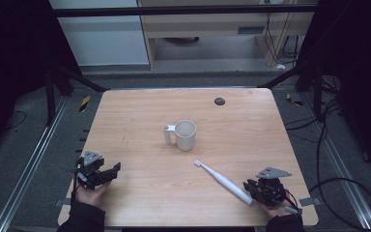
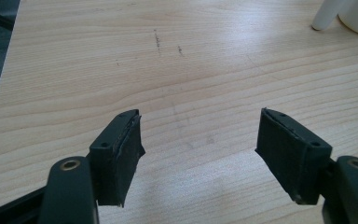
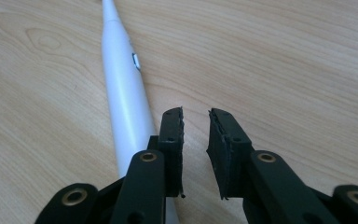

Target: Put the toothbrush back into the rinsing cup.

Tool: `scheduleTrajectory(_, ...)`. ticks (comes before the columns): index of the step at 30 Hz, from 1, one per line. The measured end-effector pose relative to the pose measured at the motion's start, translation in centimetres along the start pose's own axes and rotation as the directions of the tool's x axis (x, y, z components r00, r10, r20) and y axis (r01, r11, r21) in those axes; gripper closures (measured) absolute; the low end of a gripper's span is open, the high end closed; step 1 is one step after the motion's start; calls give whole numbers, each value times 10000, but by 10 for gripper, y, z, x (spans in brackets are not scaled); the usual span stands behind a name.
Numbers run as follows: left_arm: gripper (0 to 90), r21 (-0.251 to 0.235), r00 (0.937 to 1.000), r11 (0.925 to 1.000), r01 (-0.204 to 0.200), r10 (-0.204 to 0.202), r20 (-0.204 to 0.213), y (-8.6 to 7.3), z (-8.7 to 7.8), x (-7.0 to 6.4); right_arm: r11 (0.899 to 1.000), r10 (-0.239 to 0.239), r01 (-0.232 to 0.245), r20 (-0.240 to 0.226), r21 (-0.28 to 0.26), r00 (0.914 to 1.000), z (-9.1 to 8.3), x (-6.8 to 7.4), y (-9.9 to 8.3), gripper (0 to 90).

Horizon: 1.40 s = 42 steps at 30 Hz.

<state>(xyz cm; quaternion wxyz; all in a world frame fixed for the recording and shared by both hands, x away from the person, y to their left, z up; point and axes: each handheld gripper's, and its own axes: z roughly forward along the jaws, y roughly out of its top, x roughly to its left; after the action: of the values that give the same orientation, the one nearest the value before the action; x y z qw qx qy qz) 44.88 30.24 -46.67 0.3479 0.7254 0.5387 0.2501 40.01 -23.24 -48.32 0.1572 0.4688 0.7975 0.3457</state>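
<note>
**Both tongs rested at the near edge, toothbrush beside the right one**

The wooden bench [image 1: 140, 116] carried a white cup [image 1: 185, 134] near its middle; the cup stood upright, with a white handle at its left side. A white electric toothbrush [image 1: 223, 181] lay flat on the bench, to the near right of the cup and apart from it; its brush head pointed to the far left, and its thick end lay at the near right. A small dark round spot [image 1: 219, 101] was on the far part of the bench.

The left tongs [image 1: 107, 172] were at the near left corner, held by a hand [image 1: 92, 194]; in the left gripper view the left tongs [image 2: 199, 135] were spread wide, released, with bare wood between the jaws; the foot of the cup [image 2: 349, 16] showed at the far right there.

The right tongs [image 1: 252, 185] were at the near right corner; in the right gripper view the right tongs [image 3: 196, 116] stood nearly closed, a narrow gap remaining and nothing grasped; the toothbrush [image 3: 123, 88] lay just beside the left jaw, outside the gap; I could not tell whether it touched the jaw.
</note>
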Motion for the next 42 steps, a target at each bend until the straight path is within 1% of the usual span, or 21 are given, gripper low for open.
scheduleTrajectory(7,298,56,10000,10000,-46,46,6,0,1,0,9998,-100,104,-249,172,9996,1,3,-2,800)
scheduleTrajectory(12,298,70,10000,10000,-55,55,19,0,1,-1,9994,-136,144,-265,303,9996,1,5,-3,800)
scheduleTrajectory(17,298,100,10000,9999,-69,69,29,0,1,-1,9994,-87,100,-381,323,9992,1,6,-4,800)
scheduleTrajectory(21,299,124,10000,9999,-76,75,44,0,1,-1,9992,-119,134,-406,375,9991,1,7,-4,800)
scheduleTrajectory(22,299,139,9999,9999,-90,90,47,0,1,-1,9992,-63,80,-440,383,9990,1,8,-5,800)
scheduleTrajectory(25,299,124,10000,9999,-80,79,41,0,1,-1,9991,-91,107,-397,404,9992,1,8,-5,799)
scheduleTrajectory(29,300,126,10000,9999,-85,84,44,0,1,-1,9990,-67,88,-487,434,9988,0,10,-7,797)
scheduleTrajectory(34,301,111,10000,9999,-73,73,44,0,1,-1,9989,-89,109,-428,463,9990,0,10,-6,782)
scheduleTrajectory(40,301,126,9999,9999,-116,115,49,0,1,-1,9997,-114,119,-240,220,9996,-1,8,0,759)
scheduleTrajectory(42,301,118,10000,9999,-73,73,57,0,2,-2,9999,-151,152,-153,61,9998,-4,8,6,735)
